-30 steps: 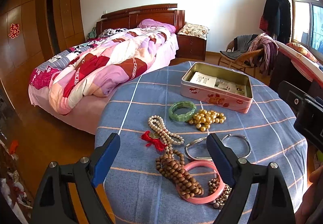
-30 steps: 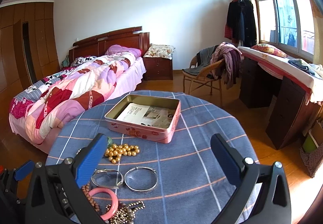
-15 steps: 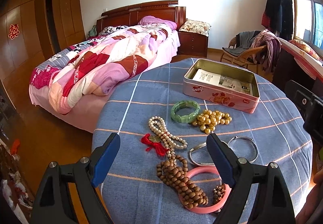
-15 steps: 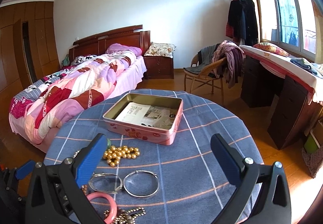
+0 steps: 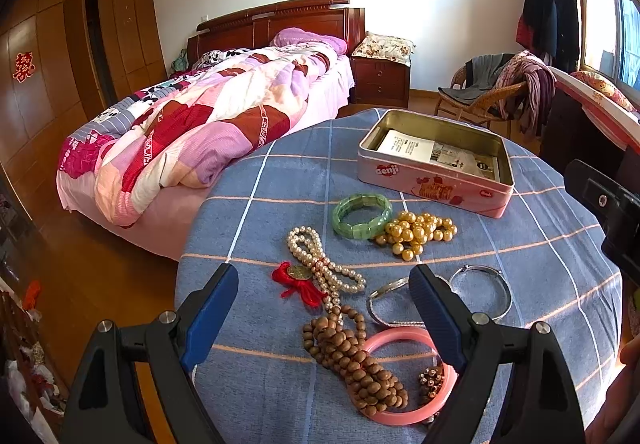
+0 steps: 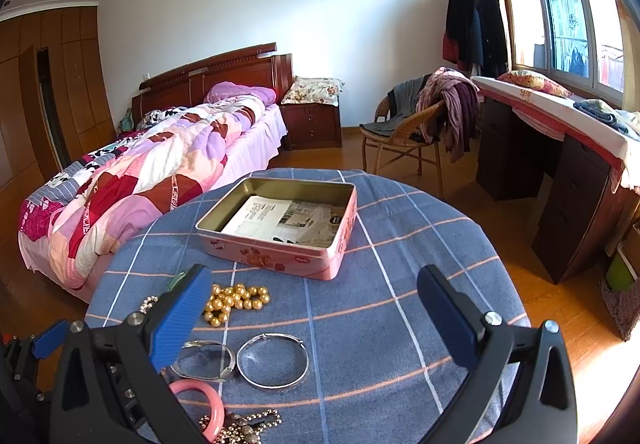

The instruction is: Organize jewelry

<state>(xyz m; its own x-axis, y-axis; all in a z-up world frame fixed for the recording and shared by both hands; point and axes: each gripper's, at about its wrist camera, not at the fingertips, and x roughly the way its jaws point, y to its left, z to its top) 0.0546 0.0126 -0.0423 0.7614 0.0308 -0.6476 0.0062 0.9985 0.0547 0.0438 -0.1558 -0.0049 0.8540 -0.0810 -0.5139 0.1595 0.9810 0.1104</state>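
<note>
Jewelry lies on a round table with a blue checked cloth [image 5: 280,180]. An open pink tin [image 5: 436,180] with paper inside stands at the far side, also in the right wrist view [image 6: 280,256]. Near it lie a green bangle [image 5: 362,216], gold beads [image 5: 416,232], a white pearl strand [image 5: 320,264] with a red tassel [image 5: 298,286], brown wooden beads [image 5: 352,360], a pink bangle [image 5: 412,380] and two silver bangles [image 6: 273,360]. My left gripper [image 5: 324,292] is open and empty above the pearls and wooden beads. My right gripper [image 6: 316,304] is open and empty above the silver bangles.
A bed [image 5: 208,116] with a patchwork quilt stands left of the table. A wicker chair [image 6: 404,132] draped with clothes stands behind it. A dark desk [image 6: 560,172] runs along the window at the right. Wooden floor surrounds the table.
Both grippers have drawn slightly nearer the table and tin; the jewelry sits a little higher in the left view. Nothing was taken hold of.
</note>
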